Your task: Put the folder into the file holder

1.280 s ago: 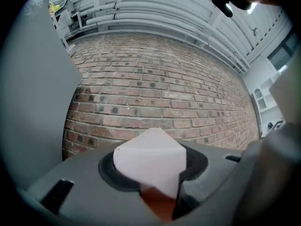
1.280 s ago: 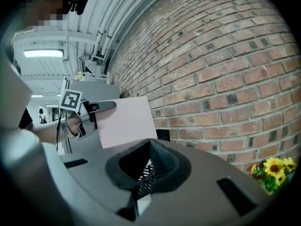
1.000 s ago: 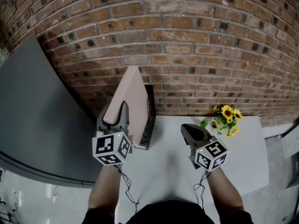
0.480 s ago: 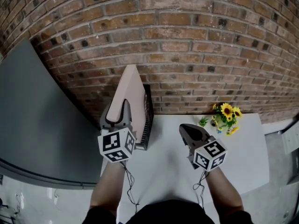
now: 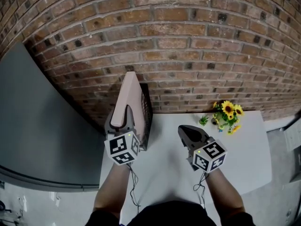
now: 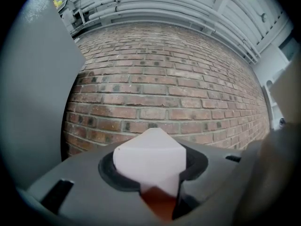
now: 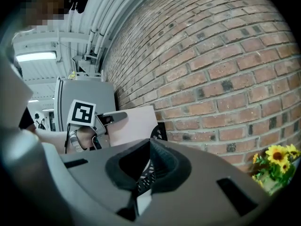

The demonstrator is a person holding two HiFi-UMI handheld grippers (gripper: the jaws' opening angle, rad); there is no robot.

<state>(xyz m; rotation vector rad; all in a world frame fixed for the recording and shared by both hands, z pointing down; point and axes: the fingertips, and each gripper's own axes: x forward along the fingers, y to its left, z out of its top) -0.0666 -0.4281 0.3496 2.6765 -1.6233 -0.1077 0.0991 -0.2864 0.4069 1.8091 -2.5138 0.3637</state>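
Observation:
A pale pink folder [image 5: 132, 97] stands upright on edge, its lower part inside the black mesh file holder [image 5: 147, 120] against the brick wall. My left gripper [image 5: 123, 115] is shut on the folder's near edge; in the left gripper view the folder's corner [image 6: 149, 157] fills the gap between the jaws. My right gripper [image 5: 188, 132] hovers over the white table [image 5: 240, 157], shut with nothing in it. The right gripper view looks past its closed jaws [image 7: 148, 168] to the folder [image 7: 132, 124], the file holder [image 7: 158, 133] and the left gripper [image 7: 111, 118].
The brick wall [image 5: 188, 55] runs right behind the holder. A small bunch of sunflowers [image 5: 228, 114] sits at the table's back right. A large grey panel [image 5: 37, 117] stands to the left of the table.
My left gripper has sunk with the folder, bringing it lower at the file holder and slightly right. The right gripper has stayed put.

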